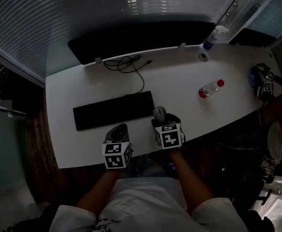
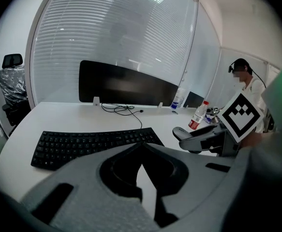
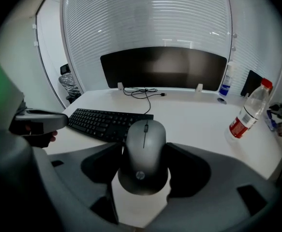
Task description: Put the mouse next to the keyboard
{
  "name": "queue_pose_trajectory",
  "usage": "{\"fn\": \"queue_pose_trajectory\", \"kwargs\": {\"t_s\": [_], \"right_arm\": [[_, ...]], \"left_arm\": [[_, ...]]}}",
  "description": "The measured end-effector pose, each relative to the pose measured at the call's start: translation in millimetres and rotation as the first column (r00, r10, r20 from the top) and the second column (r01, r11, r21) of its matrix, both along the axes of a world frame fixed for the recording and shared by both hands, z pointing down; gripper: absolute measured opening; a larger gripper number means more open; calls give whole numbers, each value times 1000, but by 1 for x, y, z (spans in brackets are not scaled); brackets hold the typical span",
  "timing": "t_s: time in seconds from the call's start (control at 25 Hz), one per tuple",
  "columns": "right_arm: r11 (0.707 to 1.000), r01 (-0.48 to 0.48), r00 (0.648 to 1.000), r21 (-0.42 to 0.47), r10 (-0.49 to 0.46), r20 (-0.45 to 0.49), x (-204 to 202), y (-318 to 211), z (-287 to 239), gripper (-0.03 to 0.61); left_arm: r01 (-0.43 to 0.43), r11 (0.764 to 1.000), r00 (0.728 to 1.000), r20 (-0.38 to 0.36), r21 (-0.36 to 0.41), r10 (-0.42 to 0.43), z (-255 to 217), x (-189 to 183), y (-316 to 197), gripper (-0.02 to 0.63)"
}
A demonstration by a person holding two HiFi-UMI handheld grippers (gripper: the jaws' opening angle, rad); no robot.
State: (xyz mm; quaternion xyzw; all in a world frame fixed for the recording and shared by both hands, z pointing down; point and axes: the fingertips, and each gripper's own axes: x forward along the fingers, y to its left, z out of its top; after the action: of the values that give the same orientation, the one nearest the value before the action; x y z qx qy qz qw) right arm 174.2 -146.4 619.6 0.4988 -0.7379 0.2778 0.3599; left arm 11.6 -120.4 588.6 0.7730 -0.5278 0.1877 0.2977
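A grey mouse (image 1: 159, 113) sits between the jaws of my right gripper (image 1: 164, 123), just right of the black keyboard's (image 1: 114, 110) right end, near the front edge of the white table (image 1: 179, 81). In the right gripper view the right gripper (image 3: 141, 147) is shut on the mouse (image 3: 143, 170), with the jaws pressing its sides and the keyboard (image 3: 104, 122) ahead to the left. My left gripper (image 1: 117, 132) rests in front of the keyboard, shut with nothing in it. In the left gripper view, the left gripper (image 2: 141, 150) has its tips together over the table.
A lying water bottle (image 1: 211, 89) and a spray bottle (image 1: 213, 36) are on the table's right side. A black cable (image 1: 127, 64) coils behind the keyboard, in front of a dark panel (image 1: 141, 40). Another person's gripper (image 1: 265, 81) is at the far right.
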Motion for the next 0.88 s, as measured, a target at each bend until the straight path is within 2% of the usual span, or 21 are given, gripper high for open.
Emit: {"fn": "queue_pose_trajectory", "kwargs": {"t_s": [0.52,0.88], "right_arm": [[993,-88,996,-84,87,-11,48,-34,61,291],[991,-63,998,-120,61,-20,55,-48,88,291]], "left_arm": [[-5,1000,1000,28,-28,6,12,3,-3,5],[5,999,999,33,-53,-3,22,1,-2,5]]}}
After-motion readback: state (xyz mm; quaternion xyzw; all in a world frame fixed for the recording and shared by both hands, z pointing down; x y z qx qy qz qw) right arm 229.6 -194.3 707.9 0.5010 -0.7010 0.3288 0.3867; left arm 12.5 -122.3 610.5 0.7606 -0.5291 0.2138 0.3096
